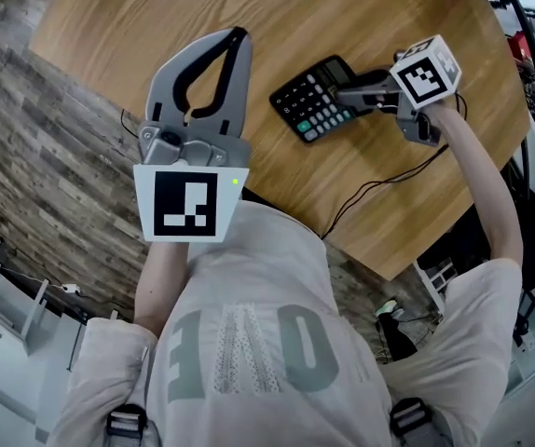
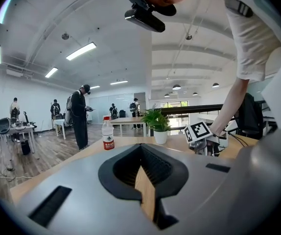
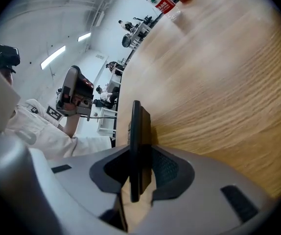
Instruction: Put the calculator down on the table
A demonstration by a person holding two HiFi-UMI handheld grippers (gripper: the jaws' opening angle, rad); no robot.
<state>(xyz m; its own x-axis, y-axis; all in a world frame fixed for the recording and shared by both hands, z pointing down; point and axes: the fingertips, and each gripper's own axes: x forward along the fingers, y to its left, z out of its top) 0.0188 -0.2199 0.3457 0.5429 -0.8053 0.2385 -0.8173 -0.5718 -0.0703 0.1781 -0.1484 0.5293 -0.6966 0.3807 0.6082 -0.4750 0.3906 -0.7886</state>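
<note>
A black calculator (image 1: 313, 97) with pale and teal keys hangs low over the round wooden table (image 1: 156, 17), keys up. My right gripper (image 1: 353, 94) is shut on its right end. In the right gripper view the calculator (image 3: 135, 131) shows edge-on between the jaws, with the wood grain close beneath it; I cannot tell whether it touches the table. My left gripper (image 1: 238, 37) is held up over the table's near edge, left of the calculator. Its jaws meet at the tips with nothing in them, as the left gripper view (image 2: 143, 155) also shows.
A thin black cable (image 1: 379, 189) runs across the table's near right part and off the edge. A water bottle (image 2: 108, 133) and a potted plant (image 2: 157, 126) stand at the far side of the table. People stand among desks further back.
</note>
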